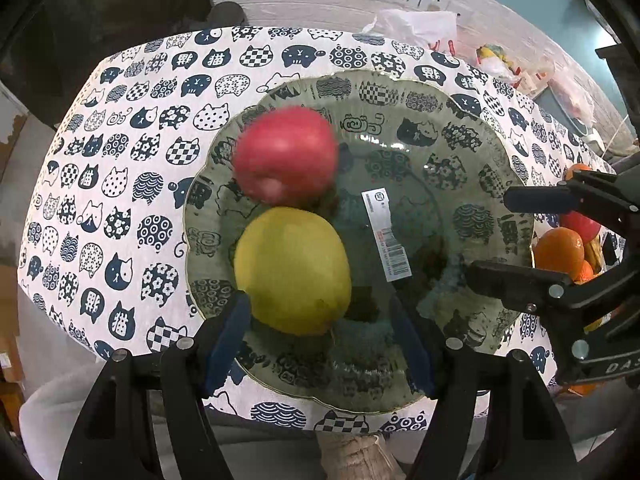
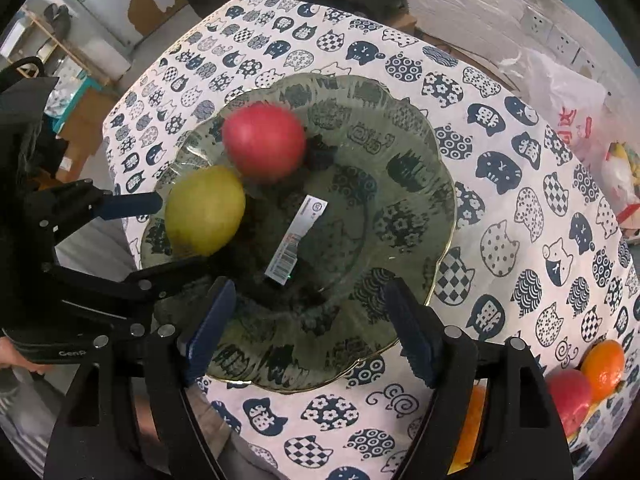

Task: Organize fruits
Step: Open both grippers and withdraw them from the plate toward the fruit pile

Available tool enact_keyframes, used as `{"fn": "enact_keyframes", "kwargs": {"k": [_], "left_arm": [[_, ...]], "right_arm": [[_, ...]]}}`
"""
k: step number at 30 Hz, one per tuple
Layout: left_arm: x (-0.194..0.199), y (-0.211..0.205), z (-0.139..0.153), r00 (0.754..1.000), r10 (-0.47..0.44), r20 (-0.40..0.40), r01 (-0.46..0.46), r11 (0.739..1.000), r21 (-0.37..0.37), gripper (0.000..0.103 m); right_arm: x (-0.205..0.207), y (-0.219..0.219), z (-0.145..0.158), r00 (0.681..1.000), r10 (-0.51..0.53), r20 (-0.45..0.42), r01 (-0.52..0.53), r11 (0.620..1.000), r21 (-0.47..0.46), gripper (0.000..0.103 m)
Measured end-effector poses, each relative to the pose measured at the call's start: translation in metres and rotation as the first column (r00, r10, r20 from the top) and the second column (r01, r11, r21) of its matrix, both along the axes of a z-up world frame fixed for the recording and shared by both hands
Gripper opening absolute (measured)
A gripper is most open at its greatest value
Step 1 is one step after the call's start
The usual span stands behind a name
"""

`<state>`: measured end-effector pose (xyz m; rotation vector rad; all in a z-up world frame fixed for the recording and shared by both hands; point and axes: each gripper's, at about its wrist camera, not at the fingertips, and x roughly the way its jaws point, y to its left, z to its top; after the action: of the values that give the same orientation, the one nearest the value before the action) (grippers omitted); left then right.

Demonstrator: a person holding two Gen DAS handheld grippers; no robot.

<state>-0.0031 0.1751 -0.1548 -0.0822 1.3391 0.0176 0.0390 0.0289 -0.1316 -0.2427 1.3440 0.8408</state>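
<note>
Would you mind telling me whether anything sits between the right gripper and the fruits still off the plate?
Nothing visible does: the right gripper hangs open over the plate, and only tablecloth separates it from the orange and red apple.

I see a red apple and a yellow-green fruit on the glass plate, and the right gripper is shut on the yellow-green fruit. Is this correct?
Not quite. The right gripper is open and holds nothing, as the right wrist view shows. The red apple and the yellow-green fruit do lie on the glass plate; the fruit lies beside the left gripper, also open.
</note>
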Motion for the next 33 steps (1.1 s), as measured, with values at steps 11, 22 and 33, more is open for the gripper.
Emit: {"fn": "enact_keyframes", "kwargs": {"k": [11, 22, 33], "left_arm": [[0.006, -0.022, 0.023, 0.999, -0.028, 0.038, 0.028, 1.000, -0.011, 0.076], [0.024, -0.079, 0.054, 0.988, -0.122, 0.099, 0.124, 0.992, -0.012, 0.080], [0.049, -0.144, 0.065, 0.966, -0.234, 0.109, 0.234, 0.972, 0.015, 0.086]], "right_arm": [[0.007, -0.038, 0.029, 0.996, -0.092, 0.011, 0.092, 0.994, 0.053, 0.078], [0.031, -0.117, 0.058, 0.968, -0.242, 0.063, 0.243, 0.970, -0.005, 0.082], [0.051, -0.188, 0.051, 0.943, -0.325, 0.077, 0.331, 0.940, -0.086, 0.082]]}}
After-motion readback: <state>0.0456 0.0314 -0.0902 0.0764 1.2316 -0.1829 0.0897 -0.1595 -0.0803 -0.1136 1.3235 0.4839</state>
